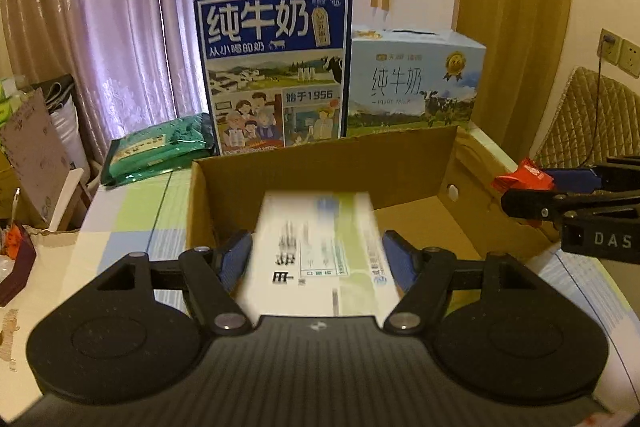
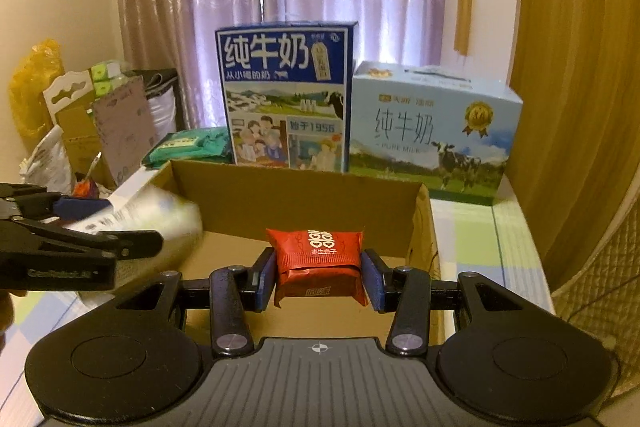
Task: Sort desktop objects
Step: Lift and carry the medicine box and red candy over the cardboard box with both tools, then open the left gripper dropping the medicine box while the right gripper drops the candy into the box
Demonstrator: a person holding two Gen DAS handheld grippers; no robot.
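Both grippers hovering over the cardboard box [image 1: 320, 155]

The left gripper [image 1: 318, 259] is standing spread around a blurred white packet [image 1: 316, 247], contact unclear; the right gripper [image 2: 319, 273] is clamping a red sachet [image 2: 318, 259] between its pads, the box just ahead.

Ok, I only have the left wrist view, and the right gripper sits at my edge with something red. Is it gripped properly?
Observer: Yes. In the right wrist view the red packet is pinched from both sides in the right gripper.
Operator: Is it over the cardboard box?
Observer: It hangs over the open inside of the cardboard box, with bare cardboard floor beyond it.
Operator: Any marking on it?
Observer: White characters are printed on its upper face.
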